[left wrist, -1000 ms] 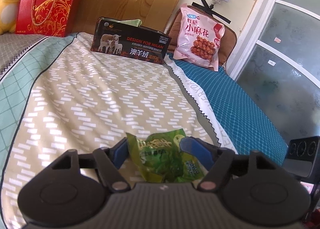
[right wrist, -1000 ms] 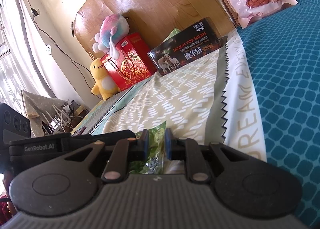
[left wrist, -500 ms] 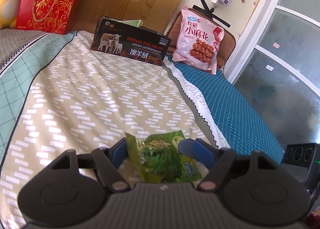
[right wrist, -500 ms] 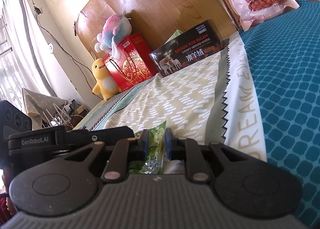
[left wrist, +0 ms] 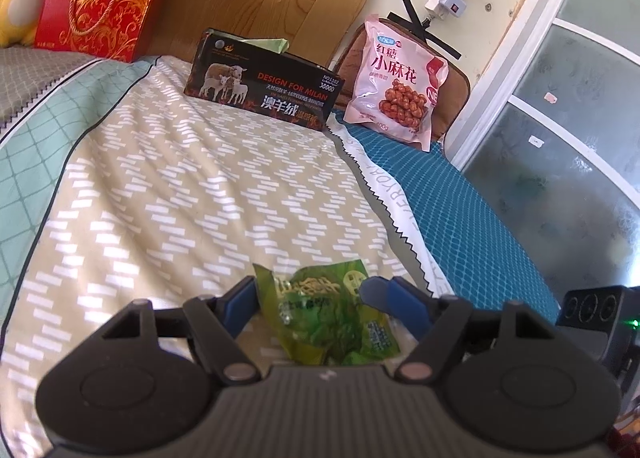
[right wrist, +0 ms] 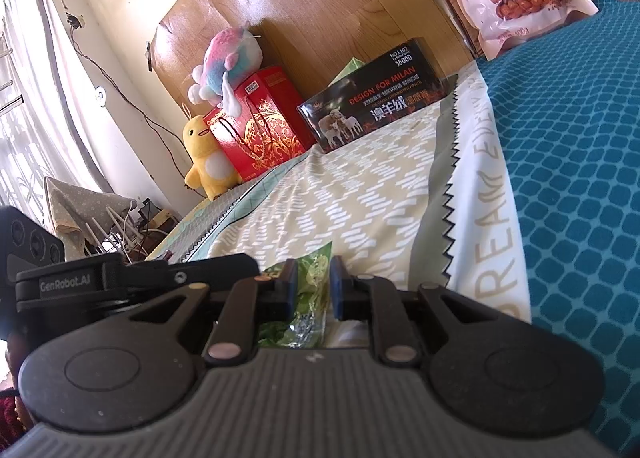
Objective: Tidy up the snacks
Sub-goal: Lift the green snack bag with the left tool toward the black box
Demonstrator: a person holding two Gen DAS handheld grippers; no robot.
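My claw (right wrist: 312,282): matt black plastic. Green snack packet (left wrist: 332,318): glossy crinkled film. Bedsheet (left wrist: 180,194): soft matt cloth. Headboard (right wrist: 320,10): smooth wood.

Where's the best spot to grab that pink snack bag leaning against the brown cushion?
Grip the pink snack bag by its flat top seam, coming from above. It stands nearly upright against the brown cushion, so the seam is free and thin, while the bulging middle is wide for a claw.

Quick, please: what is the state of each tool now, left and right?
Left tool: open, fingers either side of the green snack packet.
Right tool: closed on the green snack packet.
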